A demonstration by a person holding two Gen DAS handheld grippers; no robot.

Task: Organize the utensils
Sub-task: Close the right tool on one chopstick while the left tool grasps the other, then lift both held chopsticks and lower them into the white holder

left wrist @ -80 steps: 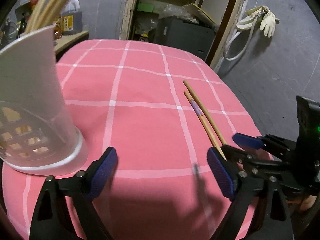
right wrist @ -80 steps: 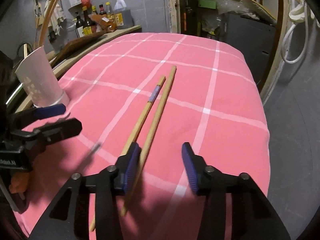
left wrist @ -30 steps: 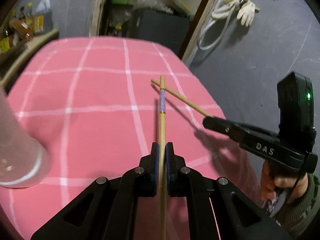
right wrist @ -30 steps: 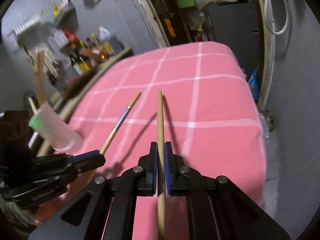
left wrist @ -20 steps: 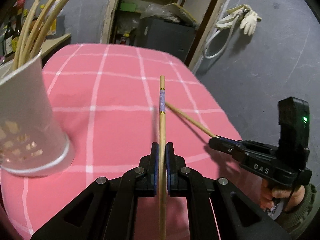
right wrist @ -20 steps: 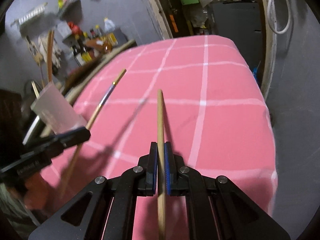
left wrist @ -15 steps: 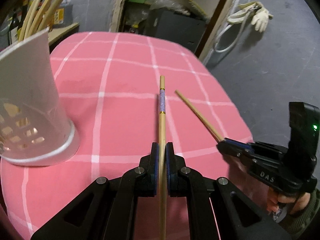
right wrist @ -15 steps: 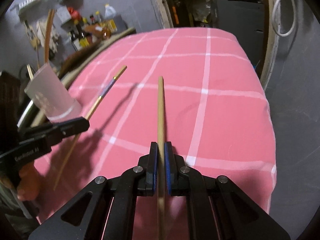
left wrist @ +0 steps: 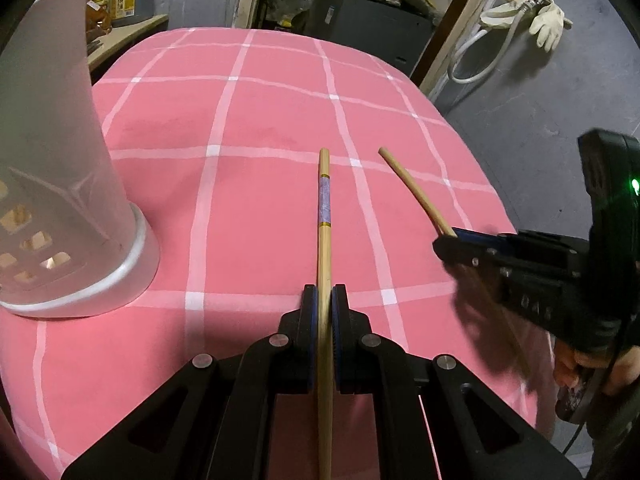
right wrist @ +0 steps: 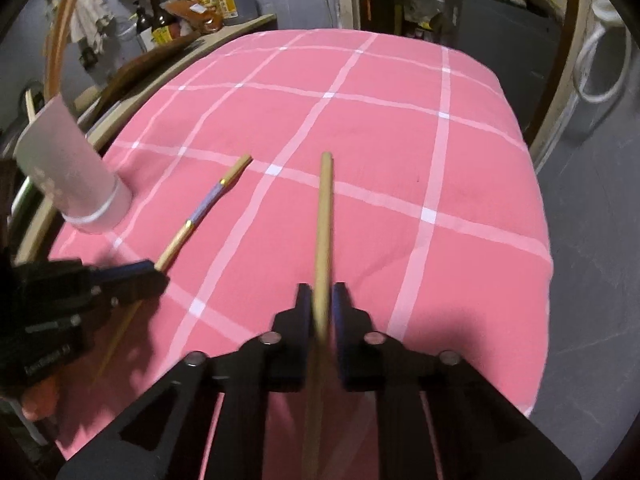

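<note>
My left gripper (left wrist: pixel 324 300) is shut on a wooden chopstick with a purple band (left wrist: pixel 324 204), held above the pink checked tablecloth (left wrist: pixel 248 200). In the right wrist view that banded chopstick (right wrist: pixel 208 204) juts from the left gripper (right wrist: pixel 154 270) at the lower left. My right gripper (right wrist: pixel 322 300) is shut on a plain wooden chopstick (right wrist: pixel 325 208), pointing forward over the cloth. The left wrist view shows the plain chopstick (left wrist: pixel 412 192) sticking out of the right gripper (left wrist: pixel 450 238). A white perforated utensil holder (left wrist: pixel 52 184) stands at the left, also the holder (right wrist: pixel 68 172) in the right view.
A counter with bottles (right wrist: pixel 168 20) lies beyond the table's far left edge. Dark cabinets and a doorway (left wrist: pixel 368 4) stand behind the table. A hose and gloves (left wrist: pixel 536 20) hang on the grey wall at the right. A person's hand (left wrist: pixel 580 364) holds the right gripper.
Both grippers went from open over the two lying chopsticks to shut on one each and lifted them. Over the last second both drifted, and the holder came closer in the left view.
</note>
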